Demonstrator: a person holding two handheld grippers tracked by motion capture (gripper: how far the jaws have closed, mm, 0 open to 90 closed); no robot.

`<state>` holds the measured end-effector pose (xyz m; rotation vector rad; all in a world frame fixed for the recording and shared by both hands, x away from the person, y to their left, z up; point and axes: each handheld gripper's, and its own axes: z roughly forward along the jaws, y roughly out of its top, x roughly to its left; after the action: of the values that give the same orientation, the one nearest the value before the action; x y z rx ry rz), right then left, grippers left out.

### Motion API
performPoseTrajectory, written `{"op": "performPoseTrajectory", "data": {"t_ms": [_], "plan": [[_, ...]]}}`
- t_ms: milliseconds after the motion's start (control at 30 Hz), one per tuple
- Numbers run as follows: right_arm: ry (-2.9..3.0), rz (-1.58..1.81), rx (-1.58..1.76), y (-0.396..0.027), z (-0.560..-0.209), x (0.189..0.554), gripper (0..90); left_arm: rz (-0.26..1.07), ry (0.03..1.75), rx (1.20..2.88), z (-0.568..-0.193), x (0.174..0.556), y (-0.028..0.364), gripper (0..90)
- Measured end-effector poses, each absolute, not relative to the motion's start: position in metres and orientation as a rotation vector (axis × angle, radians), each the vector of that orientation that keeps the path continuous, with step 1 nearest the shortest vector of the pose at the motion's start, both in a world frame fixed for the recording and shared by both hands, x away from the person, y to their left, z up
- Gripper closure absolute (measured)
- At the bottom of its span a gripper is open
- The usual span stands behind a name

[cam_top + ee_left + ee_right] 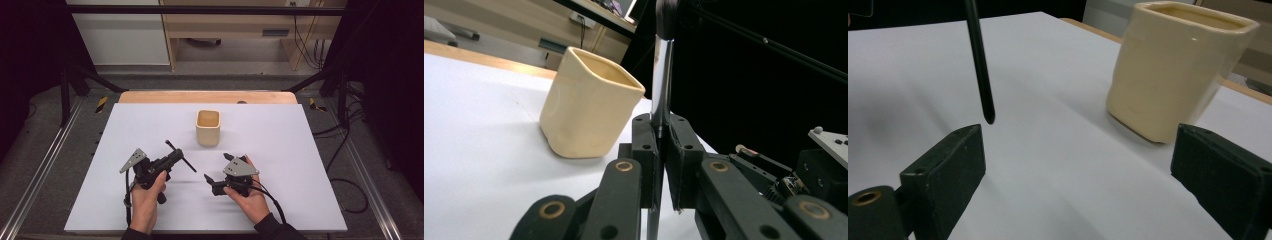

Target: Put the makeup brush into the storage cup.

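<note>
Two grippers hover near the counter's (300, 150) front: left gripper (176, 156) fingers clamp a thin dark rod (181, 156); right gripper (218, 167) fingers spread apart. Cream cup (208, 127) stands farther, centre.

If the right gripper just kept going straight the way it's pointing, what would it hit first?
Probably the thin black rod held by the left gripper; its tip hangs just ahead of the right gripper's open jaws. The cream cup sits off to one side. Depth is uncertain.

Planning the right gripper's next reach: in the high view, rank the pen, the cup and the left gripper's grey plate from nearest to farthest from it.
1. Pen, just left, held in the left gripper's jaws.
2. Cup, ahead, mid-table.
3. Grey plate, far left.
</note>
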<state>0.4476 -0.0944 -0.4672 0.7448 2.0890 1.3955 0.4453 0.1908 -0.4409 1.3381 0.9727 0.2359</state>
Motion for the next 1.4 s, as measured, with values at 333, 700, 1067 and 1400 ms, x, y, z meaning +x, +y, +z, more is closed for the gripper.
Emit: {"op": "performPoseTrajectory", "data": {"t_ms": [333,700,1067,1400], "plan": [[2.011,1.413,0.835,-0.134,-0.457,0.453,8.8,0.306,0.999,1.315,-0.436,0.443,0.201,83.5],[1.958,1.396,0.921,-0.174,-0.458,0.453,7.3,0.394,0.997,1.331,-0.428,0.442,0.210,83.5],[1.920,1.386,0.937,-0.202,-0.458,0.451,7.4,0.434,0.972,1.398,-0.409,0.450,0.192,83.6],[1.898,1.372,0.997,-0.216,-0.460,0.452,7.1,0.511,0.920,1.516,-0.359,0.469,0.172,83.6]]}}
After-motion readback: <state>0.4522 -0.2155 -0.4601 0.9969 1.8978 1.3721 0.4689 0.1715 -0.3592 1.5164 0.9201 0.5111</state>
